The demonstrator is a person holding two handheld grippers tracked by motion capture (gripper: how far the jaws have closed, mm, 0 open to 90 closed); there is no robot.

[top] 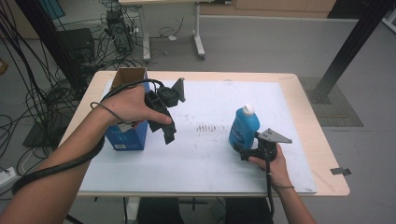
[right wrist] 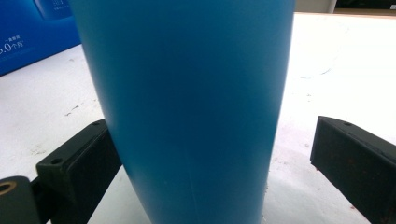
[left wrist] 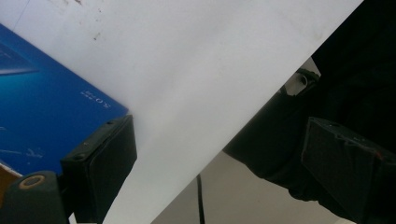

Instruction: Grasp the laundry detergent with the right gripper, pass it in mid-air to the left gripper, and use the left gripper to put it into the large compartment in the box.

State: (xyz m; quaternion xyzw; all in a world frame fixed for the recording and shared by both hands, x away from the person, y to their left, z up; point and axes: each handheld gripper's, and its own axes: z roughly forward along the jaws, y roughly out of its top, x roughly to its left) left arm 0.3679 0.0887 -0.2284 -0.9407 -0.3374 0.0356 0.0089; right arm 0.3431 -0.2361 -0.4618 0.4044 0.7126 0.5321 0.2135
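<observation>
Straddling the blue bottle (right wrist: 187,107), right tongs (right wrist: 215,154), one jaw apart.

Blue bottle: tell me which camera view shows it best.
The high view: the whole blue bottle stands upright with its white cap visible. The right gripper view shows its body close up between open jaws. The left gripper view shows the blue box.
</observation>
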